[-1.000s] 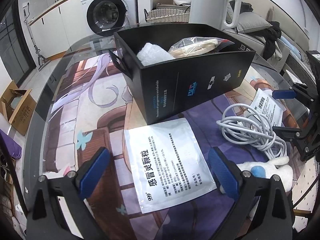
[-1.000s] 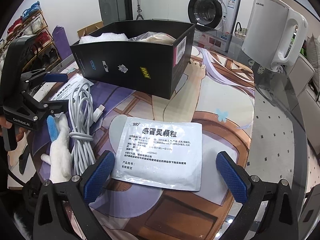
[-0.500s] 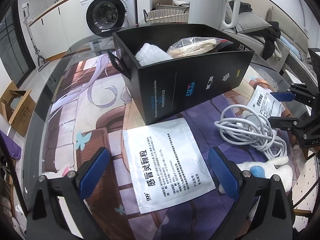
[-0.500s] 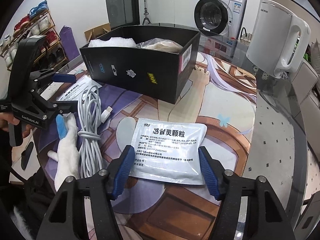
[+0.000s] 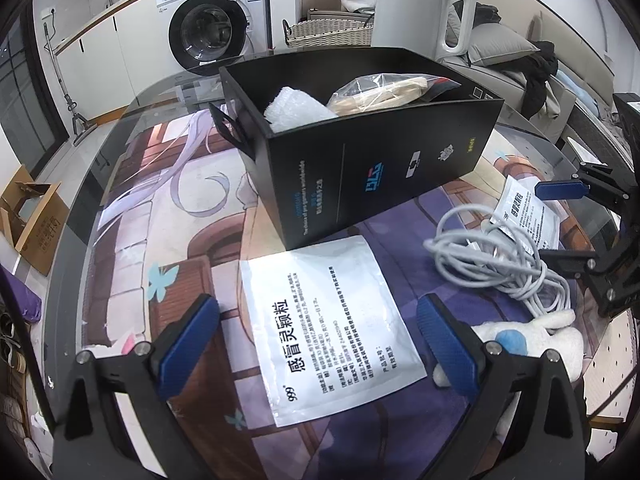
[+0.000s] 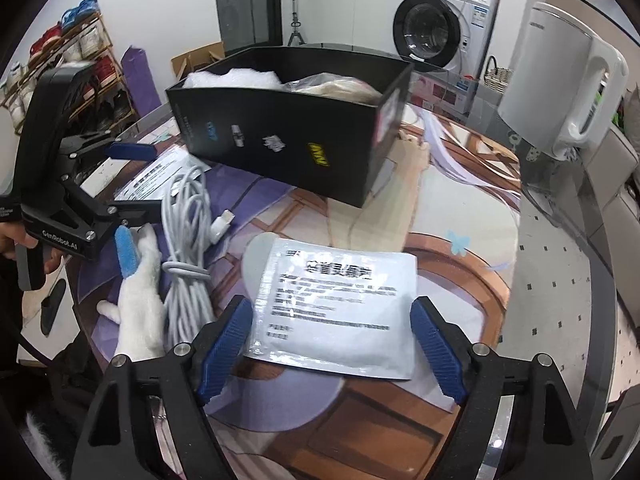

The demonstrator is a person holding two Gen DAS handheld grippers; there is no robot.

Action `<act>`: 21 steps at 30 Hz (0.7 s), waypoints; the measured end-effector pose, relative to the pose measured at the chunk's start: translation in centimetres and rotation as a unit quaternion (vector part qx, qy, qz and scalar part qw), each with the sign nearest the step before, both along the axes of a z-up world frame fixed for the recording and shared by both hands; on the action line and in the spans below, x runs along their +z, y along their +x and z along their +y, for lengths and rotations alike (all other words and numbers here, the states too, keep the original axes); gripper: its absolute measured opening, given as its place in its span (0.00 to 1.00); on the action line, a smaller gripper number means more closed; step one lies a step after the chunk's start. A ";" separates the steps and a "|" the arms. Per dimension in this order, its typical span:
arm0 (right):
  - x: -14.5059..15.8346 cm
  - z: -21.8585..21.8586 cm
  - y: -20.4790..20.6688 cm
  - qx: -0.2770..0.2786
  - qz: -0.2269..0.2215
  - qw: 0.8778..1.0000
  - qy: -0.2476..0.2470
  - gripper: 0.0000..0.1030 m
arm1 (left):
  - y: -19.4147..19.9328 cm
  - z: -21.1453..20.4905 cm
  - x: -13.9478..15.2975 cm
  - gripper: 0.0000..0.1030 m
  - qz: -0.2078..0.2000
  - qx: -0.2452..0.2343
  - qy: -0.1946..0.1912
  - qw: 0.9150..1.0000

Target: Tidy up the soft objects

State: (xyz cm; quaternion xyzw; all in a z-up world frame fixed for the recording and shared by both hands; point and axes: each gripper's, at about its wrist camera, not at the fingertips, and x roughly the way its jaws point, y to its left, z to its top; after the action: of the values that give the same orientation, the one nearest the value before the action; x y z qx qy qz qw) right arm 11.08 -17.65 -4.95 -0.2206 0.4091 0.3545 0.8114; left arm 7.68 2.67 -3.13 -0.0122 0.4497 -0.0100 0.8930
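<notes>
The white sachet (image 6: 332, 304) lies flat on the printed mat (image 6: 440, 240) right in front of me, between the blue pads (image 6: 224, 344) of my right tongs (image 6: 330, 350), and those tongs are spread wide, pads either side of it but not touching it. From my left camera the same sachet (image 5: 332, 324) sits between the left tongs (image 5: 316, 344), which are spread too, gripping nothing. Just behind the sachet stands the black box (image 5: 376, 160), open at the top, with a white bubble-wrap bundle (image 5: 296, 110) and a clear bag (image 5: 384, 92) of something pale inside. Beside the sachet to one side, a coiled white cable (image 6: 188, 248) lies on the mat, and next to it a white plush toy (image 6: 140, 300) with a blue patch. I see a second sachet (image 5: 528, 216) past the cable, near the tabletop's edge (image 5: 100, 184). In the right view my left tongs (image 6: 128, 188) hang over the plush and cable, open. Further out, a white kettle (image 6: 560, 80) stands on the tabletop, and a washing machine (image 5: 212, 28) against the far wall
</notes>
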 end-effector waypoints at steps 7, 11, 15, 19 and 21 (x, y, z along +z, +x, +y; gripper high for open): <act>0.0 0.1 -0.2 0.007 0.001 1.000 -0.002 0.76 | 0.0 0.0 0.0 0.97 0.000 0.000 0.000 1.000; 0.1 -0.1 -0.3 0.018 0.001 1.000 0.006 0.70 | 0.0 0.0 0.0 0.97 0.000 0.000 0.000 1.000; 0.1 -0.4 -0.2 0.019 0.002 1.000 0.015 0.65 | 0.0 0.0 0.0 0.97 0.000 -0.001 0.000 1.000; 0.1 -0.6 0.0 0.022 0.006 0.999 0.028 0.64 | 0.0 0.0 0.0 0.97 0.000 -0.002 -0.001 1.000; 0.2 -0.9 0.3 0.022 0.012 0.999 0.037 0.64 | -0.1 -0.1 0.0 0.97 -0.001 -0.003 -0.001 1.000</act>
State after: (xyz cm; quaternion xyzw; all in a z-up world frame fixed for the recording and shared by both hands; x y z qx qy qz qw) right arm 11.35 -18.51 -4.79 -0.1947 0.4005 0.3899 0.8060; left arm 7.62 2.57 -3.16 -0.0115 0.4491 -0.0135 0.8933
